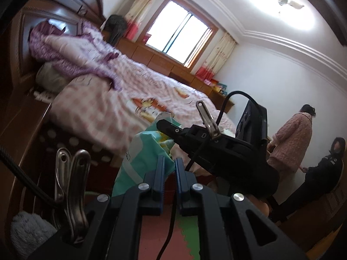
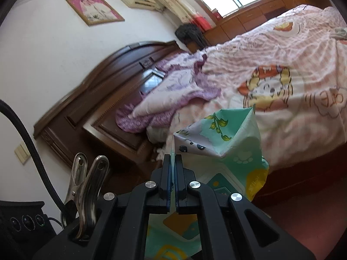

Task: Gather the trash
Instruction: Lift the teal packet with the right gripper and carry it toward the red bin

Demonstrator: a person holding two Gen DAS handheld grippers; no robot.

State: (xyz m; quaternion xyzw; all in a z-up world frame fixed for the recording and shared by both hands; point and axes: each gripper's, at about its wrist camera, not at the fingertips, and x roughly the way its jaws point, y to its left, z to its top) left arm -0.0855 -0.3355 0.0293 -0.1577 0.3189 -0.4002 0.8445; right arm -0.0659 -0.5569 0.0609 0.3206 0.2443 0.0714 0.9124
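Observation:
A crumpled teal and white plastic bag (image 1: pixel 138 151) with cartoon prints hangs in the air beside the bed. My left gripper (image 1: pixel 168 162) is shut on its lower edge. My right gripper (image 2: pixel 172 159) is shut on another edge of the same bag (image 2: pixel 227 143), which billows up and to the right of the jaws. In the left wrist view the right gripper (image 1: pixel 164 125) reaches in from the right, its tip at the bag's top. What the bag holds is hidden.
A bed (image 2: pixel 282 75) with a pink checked cartoon quilt and dark wooden headboard (image 2: pixel 104 91) fills the room. Two people (image 1: pixel 292 138) stand by the far wall. A coloured foam mat (image 1: pixel 188 234) covers the floor. Wooden cabinets (image 1: pixel 164 60) run under the window.

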